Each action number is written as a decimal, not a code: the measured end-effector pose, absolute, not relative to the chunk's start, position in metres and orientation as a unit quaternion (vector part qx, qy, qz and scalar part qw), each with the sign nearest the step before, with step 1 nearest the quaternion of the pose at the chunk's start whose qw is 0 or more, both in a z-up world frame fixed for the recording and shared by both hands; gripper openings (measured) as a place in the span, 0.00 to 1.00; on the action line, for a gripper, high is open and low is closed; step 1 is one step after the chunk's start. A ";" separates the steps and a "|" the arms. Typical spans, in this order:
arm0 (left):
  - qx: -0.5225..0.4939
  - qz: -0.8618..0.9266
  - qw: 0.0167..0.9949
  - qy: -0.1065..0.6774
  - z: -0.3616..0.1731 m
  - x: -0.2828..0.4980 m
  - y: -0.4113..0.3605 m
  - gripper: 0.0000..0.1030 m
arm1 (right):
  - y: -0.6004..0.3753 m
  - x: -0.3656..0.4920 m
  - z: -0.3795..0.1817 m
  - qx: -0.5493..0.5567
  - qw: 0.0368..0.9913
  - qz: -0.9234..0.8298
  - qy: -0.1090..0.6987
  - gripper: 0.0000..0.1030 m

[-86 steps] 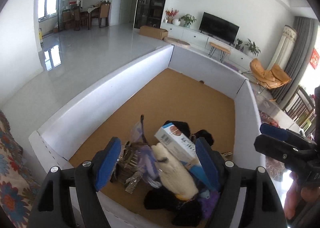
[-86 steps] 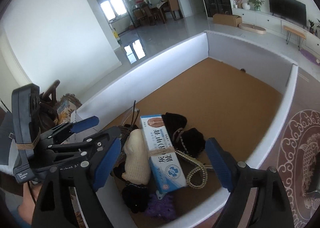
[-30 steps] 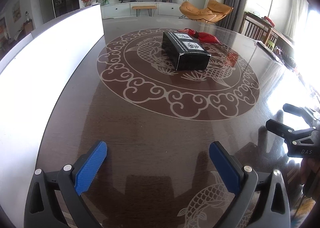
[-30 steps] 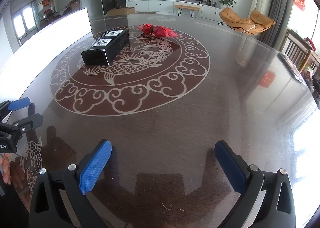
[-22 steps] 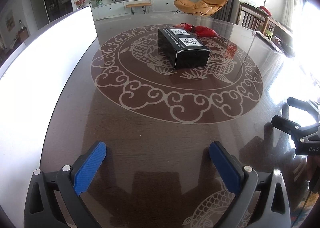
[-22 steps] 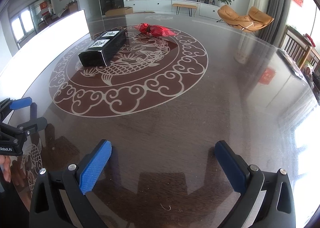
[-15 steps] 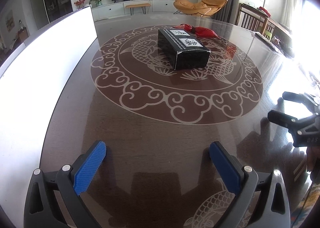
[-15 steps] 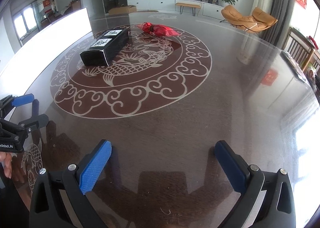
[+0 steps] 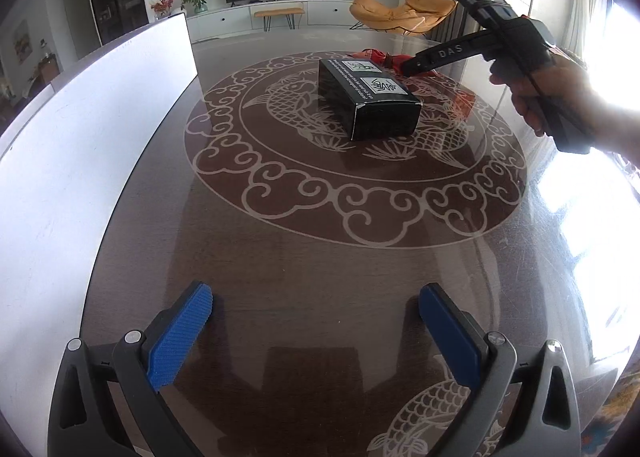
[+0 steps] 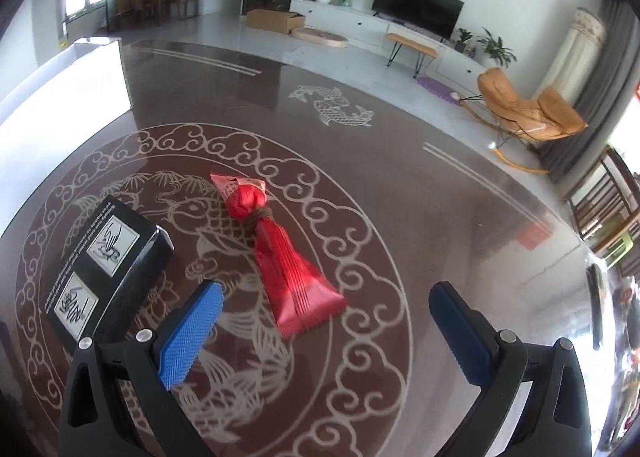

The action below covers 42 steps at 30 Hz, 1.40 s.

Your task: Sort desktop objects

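Both grippers are spread wide with nothing between the blue pads. The left gripper (image 9: 316, 309) hangs over a bare stretch of the dark glossy table (image 9: 304, 257), just outside the big cloud-scroll ring (image 9: 360, 213) printed on the top. The right gripper (image 10: 326, 307) is over the middle of that ring, and its left pad (image 10: 190, 337) sits right next to the near end of the red packet (image 10: 280, 253), though whether it touches is hard to tell. That packet is a long red wrapper cinched with a brown cord close to its far end, and it lies flat on the carp drawing inside the ring, its wide end pointing at the gripper. Just left of the packet, still inside the ring, lies the black box (image 10: 104, 269) with two white calligraphy labels on top; box and packet are near each other but not touching. From the left wrist view the same box (image 9: 368, 101) is at the ring's centre, with the person's right hand (image 9: 560, 93) and its gripper body above it. The white bin wall (image 9: 80, 129) runs along the table's left edge, well outside the ring.
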<state>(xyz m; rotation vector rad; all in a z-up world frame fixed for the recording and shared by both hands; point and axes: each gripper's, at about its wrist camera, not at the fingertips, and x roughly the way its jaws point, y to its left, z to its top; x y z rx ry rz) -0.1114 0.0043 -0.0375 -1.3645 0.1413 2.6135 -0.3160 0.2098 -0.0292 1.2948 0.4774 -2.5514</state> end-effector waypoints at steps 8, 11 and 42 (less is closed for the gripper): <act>-0.460 0.882 0.095 0.047 -0.037 -0.112 0.005 1.00 | 0.190 -0.356 -0.049 0.480 0.181 -0.851 0.109 0.47; -0.460 0.882 0.095 0.047 -0.037 -0.112 0.005 1.00 | 0.183 -0.346 -0.047 0.476 0.197 -0.851 0.105 0.19; -0.459 0.882 0.094 0.047 -0.037 -0.110 0.005 1.00 | 0.247 -0.105 -0.050 0.452 0.124 -0.881 0.068 0.37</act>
